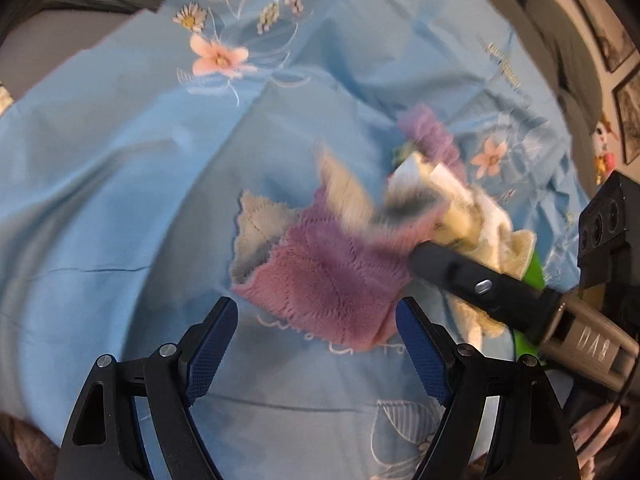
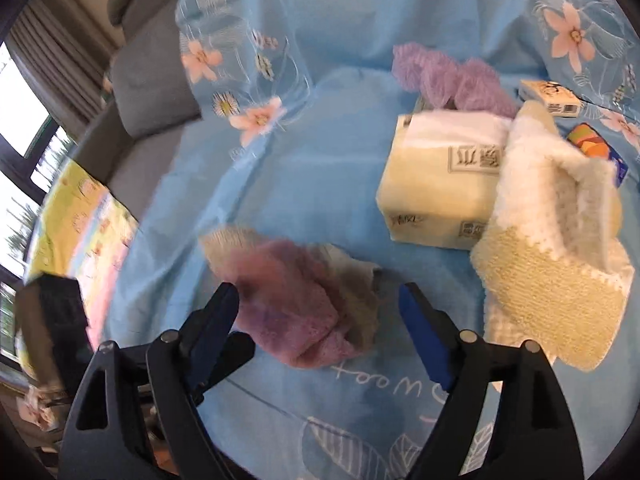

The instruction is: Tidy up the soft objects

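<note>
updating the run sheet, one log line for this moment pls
left gripper open, empty | right gripper open, empty | purple sock lying on blue sheet

Blue floral sheet (image 2: 328,184) (rumpled) under purple cloth (image 2: 296,320), tissue pack (image 2: 432,184), cream cloth (image 2: 552,272).

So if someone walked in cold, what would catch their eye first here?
Probably the fuzzy pink-purple sock, lying crumpled on the blue floral sheet just ahead of the open right gripper. Next, the pale yellow tissue pack to its right, with a cream sock draped against it.
</note>
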The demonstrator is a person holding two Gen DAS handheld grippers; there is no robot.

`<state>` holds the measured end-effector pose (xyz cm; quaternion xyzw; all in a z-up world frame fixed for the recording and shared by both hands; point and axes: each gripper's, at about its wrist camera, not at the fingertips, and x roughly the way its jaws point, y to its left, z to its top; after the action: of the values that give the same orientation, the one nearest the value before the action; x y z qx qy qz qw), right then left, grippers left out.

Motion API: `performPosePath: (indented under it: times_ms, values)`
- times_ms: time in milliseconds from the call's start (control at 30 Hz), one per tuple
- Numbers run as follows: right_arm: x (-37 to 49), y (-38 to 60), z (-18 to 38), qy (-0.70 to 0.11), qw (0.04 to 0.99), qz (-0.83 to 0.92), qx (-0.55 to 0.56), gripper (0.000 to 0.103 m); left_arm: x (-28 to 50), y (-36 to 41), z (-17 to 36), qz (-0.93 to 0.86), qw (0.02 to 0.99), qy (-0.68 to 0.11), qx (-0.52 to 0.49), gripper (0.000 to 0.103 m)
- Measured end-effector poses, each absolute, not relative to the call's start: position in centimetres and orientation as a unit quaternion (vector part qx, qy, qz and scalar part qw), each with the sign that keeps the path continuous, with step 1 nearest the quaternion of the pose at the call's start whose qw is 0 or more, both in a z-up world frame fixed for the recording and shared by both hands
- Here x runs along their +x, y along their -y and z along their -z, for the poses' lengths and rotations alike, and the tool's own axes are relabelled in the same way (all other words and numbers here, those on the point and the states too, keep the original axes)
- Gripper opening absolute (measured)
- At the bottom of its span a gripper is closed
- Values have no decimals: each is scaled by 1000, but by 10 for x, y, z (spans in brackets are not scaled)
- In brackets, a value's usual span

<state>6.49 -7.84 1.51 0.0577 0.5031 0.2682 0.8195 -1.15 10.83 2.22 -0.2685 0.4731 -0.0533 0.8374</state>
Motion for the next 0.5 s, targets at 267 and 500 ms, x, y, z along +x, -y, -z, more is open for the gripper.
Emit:
performPosePath:
  times_ms: [267,500]
  values:
    - [86,59,20,-548,782,-285,84,63,-8,-102,-18,37,851,-463,-245,73]
    - [84,46,27,-539,772,-323,96,23,-8,-89,-17,45,860,-460,-218,39]
